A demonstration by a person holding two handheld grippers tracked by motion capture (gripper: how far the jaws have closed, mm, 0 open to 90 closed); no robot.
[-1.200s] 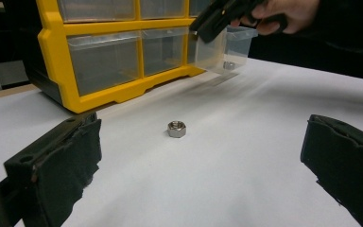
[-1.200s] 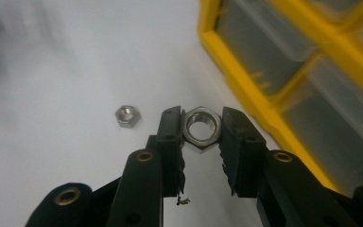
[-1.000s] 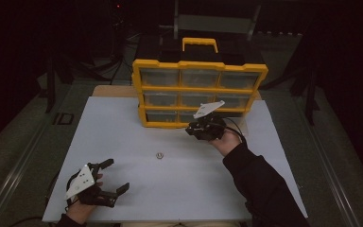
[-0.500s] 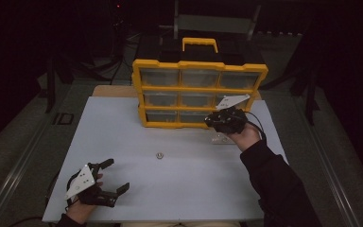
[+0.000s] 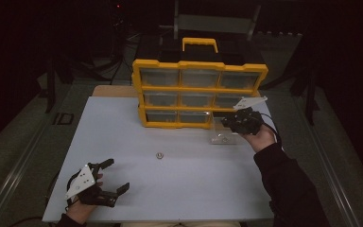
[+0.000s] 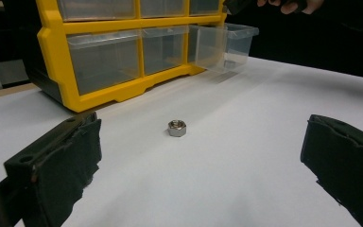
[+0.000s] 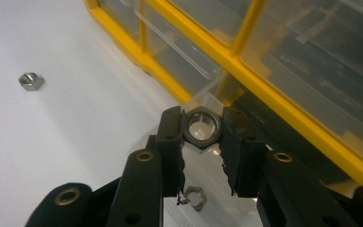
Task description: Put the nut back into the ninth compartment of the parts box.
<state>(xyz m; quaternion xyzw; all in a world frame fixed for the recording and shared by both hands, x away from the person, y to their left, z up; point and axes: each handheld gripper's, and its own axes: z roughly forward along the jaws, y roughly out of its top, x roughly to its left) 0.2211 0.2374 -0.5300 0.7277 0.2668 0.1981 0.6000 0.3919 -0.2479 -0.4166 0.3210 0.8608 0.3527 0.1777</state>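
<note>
The right gripper [image 7: 202, 128] grasps a nut [image 7: 201, 127] over the drawer [image 5: 223, 135]; the high view hides it. At seven o'clock, the left gripper [image 5: 114, 176] gapes empty.

- It looked like a dim lab or workshop.
- A yellow parts organiser [image 5: 199, 92] stood on a white table [image 5: 123, 142] — dark stands [image 5: 307, 80] behind.

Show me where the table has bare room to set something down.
Bare: the table left of the yellow organizer, and between the loose nut and the near edge. Crowded: around the pulled-out drawer under the right gripper.
</note>
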